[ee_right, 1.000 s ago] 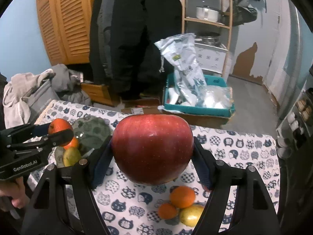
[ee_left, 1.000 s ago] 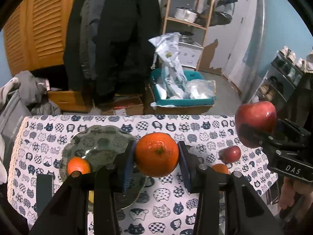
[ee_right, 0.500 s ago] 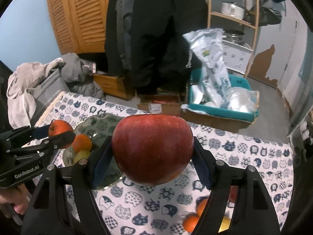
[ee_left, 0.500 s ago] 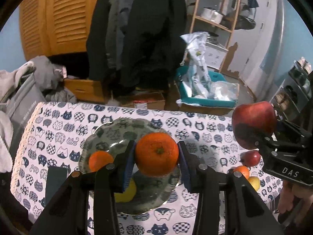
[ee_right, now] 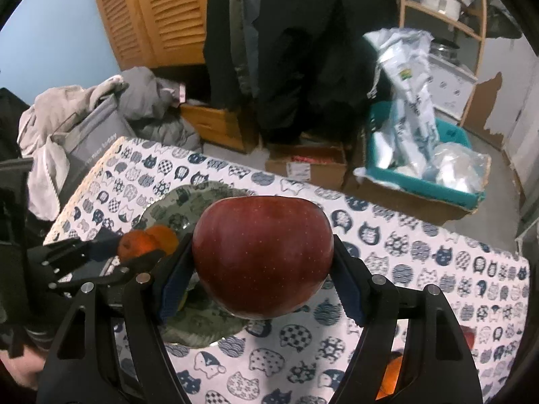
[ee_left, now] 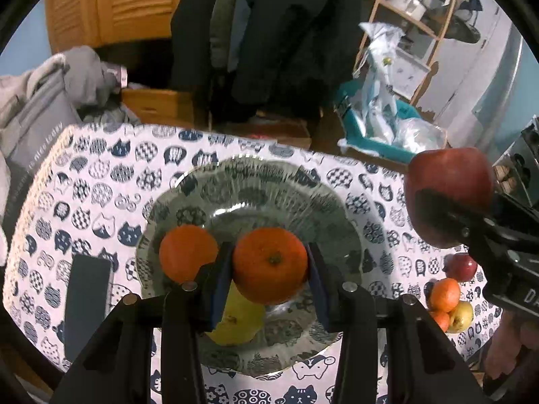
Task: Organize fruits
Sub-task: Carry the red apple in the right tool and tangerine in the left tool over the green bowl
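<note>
Both grippers I have lowered toward the plate (ee_left: 256, 181): left gripper (ee_left: 269, 266) jaws pinching the orange (ee_left: 269, 264), right gripper (ee_right: 261, 259) jaws pinching the apple (ee_right: 262, 256).

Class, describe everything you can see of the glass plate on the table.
The glass plate is round, clear and greenish, with a ribbed, scalloped rim; the cat-print tablecloth shows through it. It lies flat on the cloth. One orange and a yellow fruit rest in it. A dark flat object lies beside it.
</note>
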`<state>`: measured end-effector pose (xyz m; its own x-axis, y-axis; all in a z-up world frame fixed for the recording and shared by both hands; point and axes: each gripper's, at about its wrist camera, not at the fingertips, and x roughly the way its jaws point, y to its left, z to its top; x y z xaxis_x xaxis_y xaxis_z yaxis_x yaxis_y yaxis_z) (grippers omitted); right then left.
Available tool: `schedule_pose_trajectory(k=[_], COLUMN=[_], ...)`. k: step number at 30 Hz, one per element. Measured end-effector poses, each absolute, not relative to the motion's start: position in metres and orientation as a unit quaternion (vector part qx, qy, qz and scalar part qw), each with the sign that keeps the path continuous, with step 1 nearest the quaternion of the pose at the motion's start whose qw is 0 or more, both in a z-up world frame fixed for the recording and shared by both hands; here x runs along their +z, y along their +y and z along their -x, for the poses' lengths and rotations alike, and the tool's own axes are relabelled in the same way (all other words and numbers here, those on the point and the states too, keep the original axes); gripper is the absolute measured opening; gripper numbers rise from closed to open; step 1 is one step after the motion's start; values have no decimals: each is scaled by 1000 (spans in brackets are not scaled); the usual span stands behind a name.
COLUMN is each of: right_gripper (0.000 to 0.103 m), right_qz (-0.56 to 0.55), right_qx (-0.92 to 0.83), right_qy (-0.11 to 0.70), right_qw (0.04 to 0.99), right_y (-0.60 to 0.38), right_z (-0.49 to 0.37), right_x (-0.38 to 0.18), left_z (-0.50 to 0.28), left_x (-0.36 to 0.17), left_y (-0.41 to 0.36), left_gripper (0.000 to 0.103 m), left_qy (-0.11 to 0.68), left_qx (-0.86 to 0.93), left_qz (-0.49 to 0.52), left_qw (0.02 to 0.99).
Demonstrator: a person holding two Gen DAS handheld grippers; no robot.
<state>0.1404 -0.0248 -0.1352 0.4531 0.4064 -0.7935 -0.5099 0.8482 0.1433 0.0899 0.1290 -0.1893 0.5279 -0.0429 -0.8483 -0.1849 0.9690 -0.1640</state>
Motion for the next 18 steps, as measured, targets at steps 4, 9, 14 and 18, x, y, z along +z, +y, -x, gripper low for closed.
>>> schedule_pose_trajectory(k=[4,9,14,18], right_gripper=[76,76,76,76], right_qz=[62,56,54,52], right_qx=[270,268,266,267], right_qy=[464,478,486,493], right_qw=[842,834,830,826], right_y=[-16,-12,-12,-10], right_z=[-146,-153,-157,-160], right_x=[-151,-163,-169,-174], left_z=[-95,-98,-100,-101], left_x=[-208,-224,-234,-236], left_y=[129,129,130,131], left_gripper=[43,43,43,50], left_qy=[503,519,531,535], left_qx=[40,40,36,35], left_qz=[123,122,124,130], left_qw=[855,845,837,834])
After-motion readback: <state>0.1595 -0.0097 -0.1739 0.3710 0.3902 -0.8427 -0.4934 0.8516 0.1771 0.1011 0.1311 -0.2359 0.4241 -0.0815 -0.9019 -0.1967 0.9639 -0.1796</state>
